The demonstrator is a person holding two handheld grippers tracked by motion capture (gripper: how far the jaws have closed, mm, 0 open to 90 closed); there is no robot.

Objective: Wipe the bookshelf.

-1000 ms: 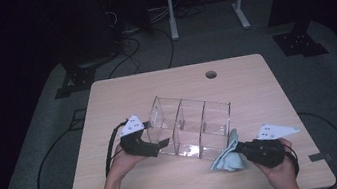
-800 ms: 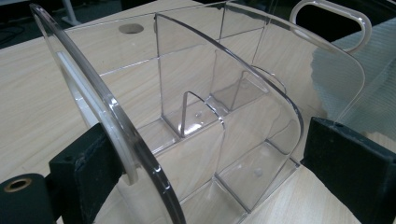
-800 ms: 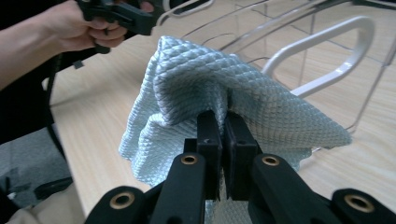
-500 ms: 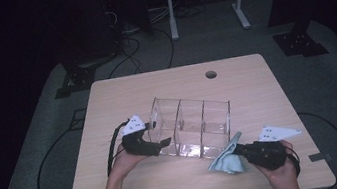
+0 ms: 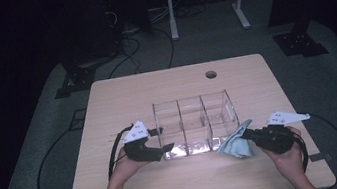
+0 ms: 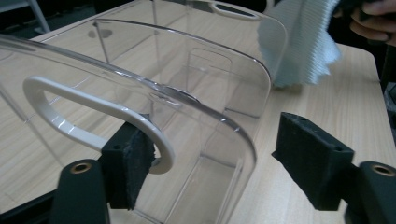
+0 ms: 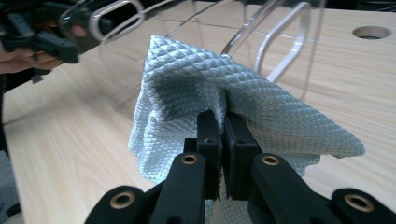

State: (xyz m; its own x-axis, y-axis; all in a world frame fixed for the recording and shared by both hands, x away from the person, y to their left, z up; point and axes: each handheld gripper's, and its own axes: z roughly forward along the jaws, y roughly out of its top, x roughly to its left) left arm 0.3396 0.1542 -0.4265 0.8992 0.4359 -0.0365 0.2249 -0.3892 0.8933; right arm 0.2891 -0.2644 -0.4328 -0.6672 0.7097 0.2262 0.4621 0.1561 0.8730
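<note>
The left tongs [image 6: 215,172] have just been closing around the end wall of the clear box [image 5: 194,121] on the counter [image 5: 122,101], one pad touching and one apart. The right tongs [image 7: 223,140] are squeezed tight on the blue cloth [image 7: 210,93] beside the box's other end. It looks like wiping comes next, so the left must hold the box firmly first.

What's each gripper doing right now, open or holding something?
Left gripper: open, jaws just closing around the end wall of the clear box, one pad touching, not yet clamped.
Right gripper: shut on the blue cloth.
</note>
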